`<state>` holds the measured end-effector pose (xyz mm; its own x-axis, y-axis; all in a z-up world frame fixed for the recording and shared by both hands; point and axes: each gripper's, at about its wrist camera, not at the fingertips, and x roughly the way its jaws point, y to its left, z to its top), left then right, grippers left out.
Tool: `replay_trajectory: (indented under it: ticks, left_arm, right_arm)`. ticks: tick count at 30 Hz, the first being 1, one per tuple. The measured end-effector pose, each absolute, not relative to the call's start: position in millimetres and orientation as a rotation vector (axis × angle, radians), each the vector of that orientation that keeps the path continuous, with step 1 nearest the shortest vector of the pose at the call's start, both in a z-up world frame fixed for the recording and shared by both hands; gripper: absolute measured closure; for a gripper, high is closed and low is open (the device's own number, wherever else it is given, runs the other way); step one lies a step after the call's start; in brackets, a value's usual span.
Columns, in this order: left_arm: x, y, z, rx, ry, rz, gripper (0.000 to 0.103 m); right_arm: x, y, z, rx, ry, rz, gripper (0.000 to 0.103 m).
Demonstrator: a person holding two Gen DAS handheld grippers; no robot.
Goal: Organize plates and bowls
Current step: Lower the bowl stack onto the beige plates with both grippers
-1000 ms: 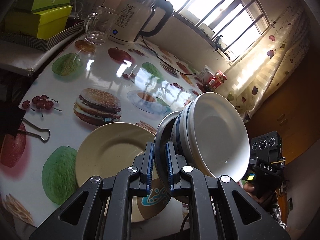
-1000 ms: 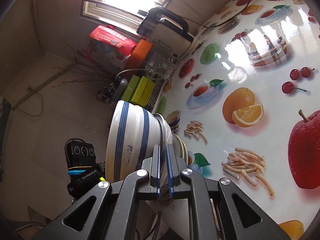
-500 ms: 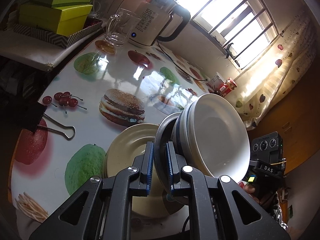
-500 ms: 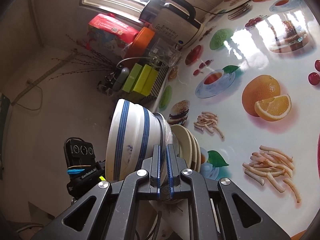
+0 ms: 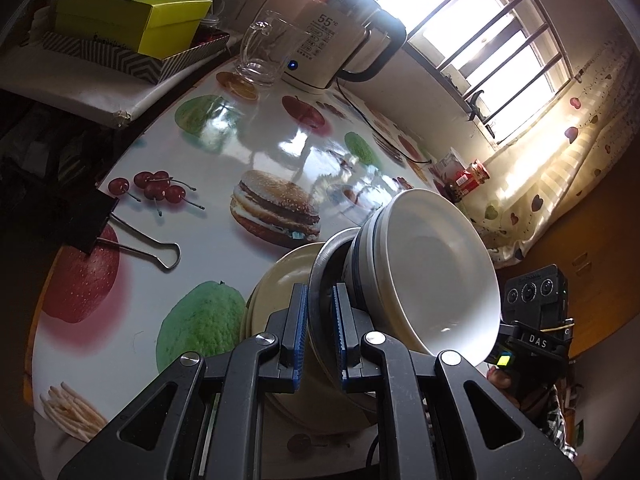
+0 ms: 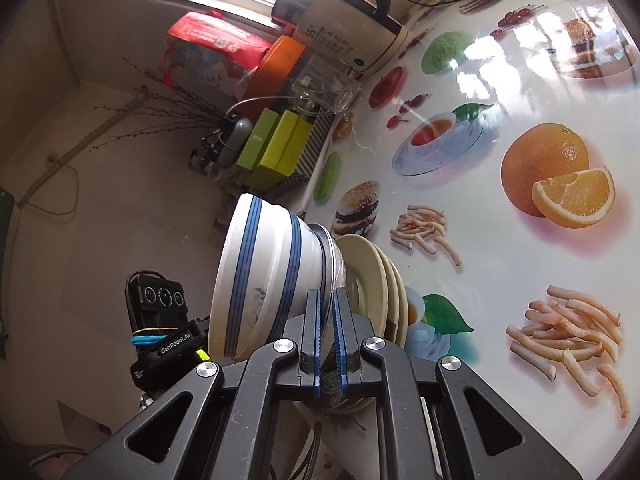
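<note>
Left view: the left claw (image 5: 320,332) is clamped on the metal plate (image 5: 326,256) beneath the stacked bowls (image 5: 432,264), whose white interior shows here only. Right view: the right claw (image 6: 328,336) pinches the same plate's opposite rim, revealing the bowls' blue bands and the cream plates (image 6: 384,280) stacked under them on the desk (image 6: 500,240). A kettle (image 5: 336,40) stands by the barred window (image 5: 480,32).

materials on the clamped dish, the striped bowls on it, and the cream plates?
Clamped dish: looks like metal, grey with a thin bright rim; both grippers pinch it.
Striped bowls: likely glazed ceramic, glossy white with blue bands.
Cream plates: ceramic or melamine, smooth sheen; can't tell which.
</note>
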<state>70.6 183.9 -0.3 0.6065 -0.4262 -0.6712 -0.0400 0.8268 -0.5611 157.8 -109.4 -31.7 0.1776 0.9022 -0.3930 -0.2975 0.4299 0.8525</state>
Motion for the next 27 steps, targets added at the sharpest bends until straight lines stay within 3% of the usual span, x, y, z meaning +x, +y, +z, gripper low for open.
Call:
replay_trajectory:
  ticks: [21,27]
  left_arm:
    - [70,185,-7,-0.582,0.912,-0.226,0.089]
    - [68,185,-8,-0.559,0.921,-0.193,0.078]
  right_arm:
    - [157,-106,-32,0.66,1.06,0.948,0.093]
    - [152,-106,-23,0.575,1.032,0.902,0.079]
